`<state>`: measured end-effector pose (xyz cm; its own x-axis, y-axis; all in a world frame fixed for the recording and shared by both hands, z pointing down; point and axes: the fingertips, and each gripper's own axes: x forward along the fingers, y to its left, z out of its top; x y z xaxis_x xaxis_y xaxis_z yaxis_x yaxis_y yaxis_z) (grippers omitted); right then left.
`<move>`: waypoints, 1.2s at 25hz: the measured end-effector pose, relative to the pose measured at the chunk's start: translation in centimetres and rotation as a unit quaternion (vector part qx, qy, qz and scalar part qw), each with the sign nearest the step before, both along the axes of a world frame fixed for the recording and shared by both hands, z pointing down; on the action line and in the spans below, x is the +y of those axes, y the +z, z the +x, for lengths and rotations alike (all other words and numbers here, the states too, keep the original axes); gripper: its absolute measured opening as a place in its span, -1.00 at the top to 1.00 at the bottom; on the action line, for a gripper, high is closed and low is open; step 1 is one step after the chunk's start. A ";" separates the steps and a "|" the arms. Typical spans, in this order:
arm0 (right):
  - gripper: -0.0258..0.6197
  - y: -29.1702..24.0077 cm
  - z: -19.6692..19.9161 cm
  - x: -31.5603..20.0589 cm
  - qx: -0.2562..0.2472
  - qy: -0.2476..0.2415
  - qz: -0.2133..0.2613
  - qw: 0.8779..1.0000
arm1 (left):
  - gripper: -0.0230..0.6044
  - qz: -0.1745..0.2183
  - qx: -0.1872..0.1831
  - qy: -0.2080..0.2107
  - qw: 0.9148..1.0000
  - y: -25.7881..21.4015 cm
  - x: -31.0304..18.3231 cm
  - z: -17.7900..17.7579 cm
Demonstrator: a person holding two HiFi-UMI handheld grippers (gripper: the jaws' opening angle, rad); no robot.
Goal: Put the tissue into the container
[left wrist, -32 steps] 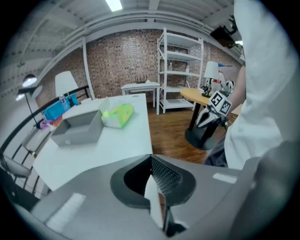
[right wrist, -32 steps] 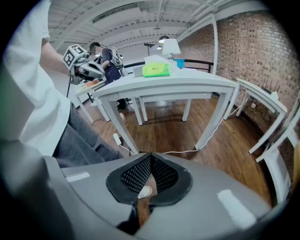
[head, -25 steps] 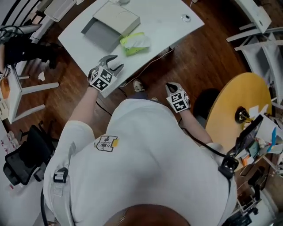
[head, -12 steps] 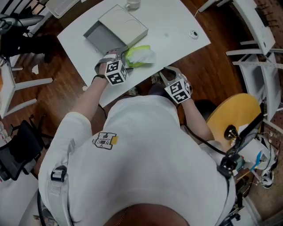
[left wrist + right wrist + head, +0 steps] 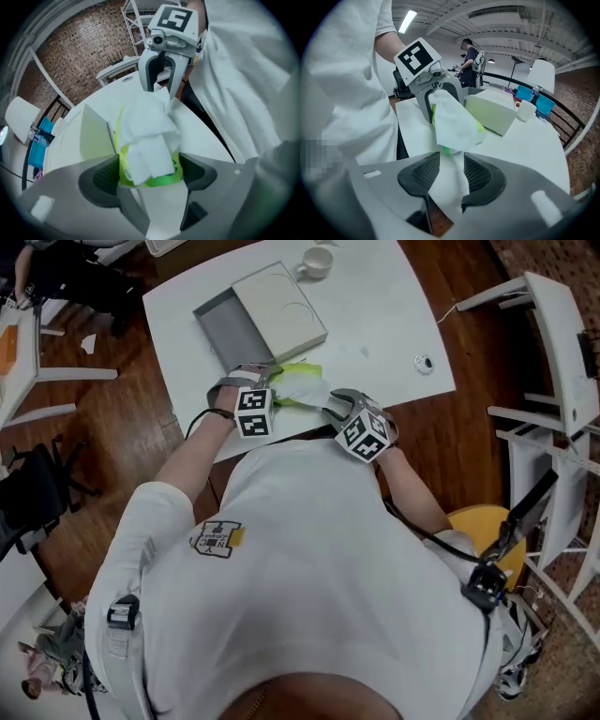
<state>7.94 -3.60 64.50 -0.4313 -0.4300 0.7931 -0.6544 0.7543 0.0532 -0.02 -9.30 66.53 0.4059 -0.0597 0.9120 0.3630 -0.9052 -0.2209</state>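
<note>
A green tissue pack (image 5: 298,388) with white tissue (image 5: 145,136) sticking out lies near the front edge of the white table (image 5: 384,324). My left gripper (image 5: 149,171) has the pack between its jaws; they are closing and both pads touch its sides. In the head view the left gripper (image 5: 265,390) is at the pack's left and the right gripper (image 5: 330,404) at its right. The right gripper (image 5: 451,171) is opening, and the tissue (image 5: 454,122) hangs just ahead of its tips, unpinched. The container (image 5: 230,324), a grey box with a white lid (image 5: 279,310), stands behind the pack.
A white cup (image 5: 317,261) stands at the table's far edge and a small round object (image 5: 425,362) lies at its right. White furniture (image 5: 553,324) and a yellow stool (image 5: 469,531) stand to the right, a black office chair (image 5: 28,502) to the left.
The person has stepped up to the table. Both grippers have moved forward to the tissue pack, the left from the table's near corner, the right from beside the waist.
</note>
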 end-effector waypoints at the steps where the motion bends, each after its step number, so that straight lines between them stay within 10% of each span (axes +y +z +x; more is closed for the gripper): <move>1: 0.44 0.1 0.2 -0.1 -0.003 -0.006 -0.002 1.000 | -0.28 -0.003 0.004 -0.008 1.000 -0.2 0.0 0.1; 13: 0.52 0.1 -0.3 -0.7 -0.022 -0.060 -0.003 0.998 | -0.07 0.011 0.064 -0.118 0.991 -2.9 1.2 -1.7; 18: 0.54 -0.7 -1.1 -0.4 -0.030 -0.083 0.003 0.996 | -0.07 0.022 0.144 -0.242 0.959 -7.1 0.0 -3.4; 21: 0.55 -2.0 -1.8 -0.6 -0.034 -0.106 0.016 0.994 | -0.07 -0.008 0.221 -0.396 0.891 -9.9 -2.7 -4.7; 26: 0.56 -4.9 -2.6 -2.4 -0.044 -0.139 0.054 0.988 | -0.07 -0.100 0.308 -0.622 0.713 -11.3 -8.4 -6.3; 30: 0.59 -7.0 -2.5 -4.0 -0.056 -0.150 0.083 0.984 | -0.07 -0.116 0.323 -0.685 0.642 -11.1 -11.6 -6.0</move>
<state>5.41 -7.62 57.47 -0.6386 -0.3905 0.6631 -0.4128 0.9010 0.1330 -6.03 -20.94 55.48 0.4153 -0.6568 0.6293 -0.9095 -0.3124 0.2742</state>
